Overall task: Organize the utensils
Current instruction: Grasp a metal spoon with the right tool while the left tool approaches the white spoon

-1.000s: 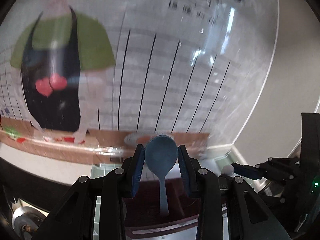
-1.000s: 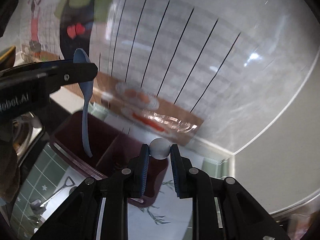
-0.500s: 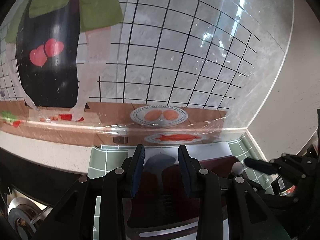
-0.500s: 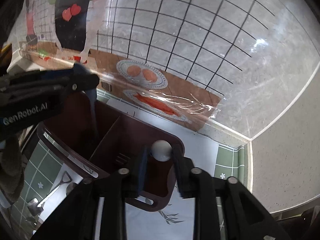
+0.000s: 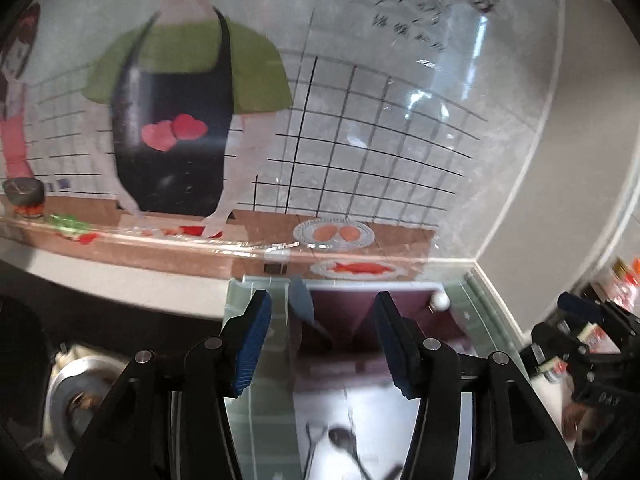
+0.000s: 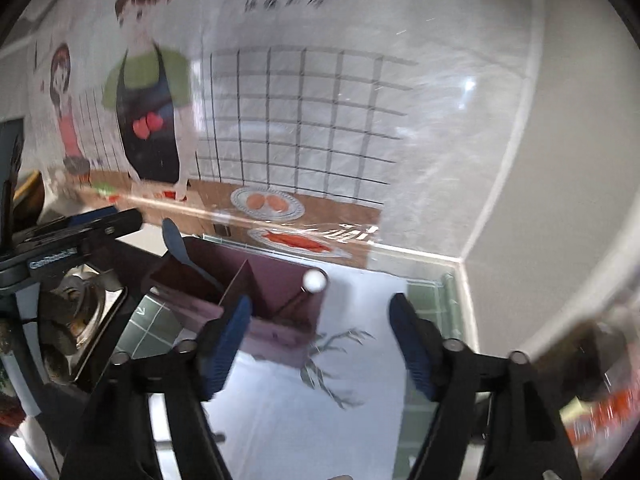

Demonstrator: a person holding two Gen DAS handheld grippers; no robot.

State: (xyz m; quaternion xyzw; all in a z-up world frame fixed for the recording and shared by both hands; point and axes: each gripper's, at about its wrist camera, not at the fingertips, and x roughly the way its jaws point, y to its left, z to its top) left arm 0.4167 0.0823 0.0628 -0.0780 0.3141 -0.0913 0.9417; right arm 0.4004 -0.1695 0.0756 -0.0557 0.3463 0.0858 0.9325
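— Both grippers, left gripper [image 5: 320,336] and right gripper [image 6: 320,334], have jaws apart, empty?

— Yes. Blue plastic spoon [image 6: 176,242] and white ball-topped utensil [image 6: 314,280] stand in the dark-red divided holder [image 6: 276,280]. I'd back straight off without clipping its near rim.

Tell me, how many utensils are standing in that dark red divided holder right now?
2. A blue plastic spoon leans in the left compartment of the dark red divided holder; a utensil with a round white knob stands in the right one. Others may be hidden inside.
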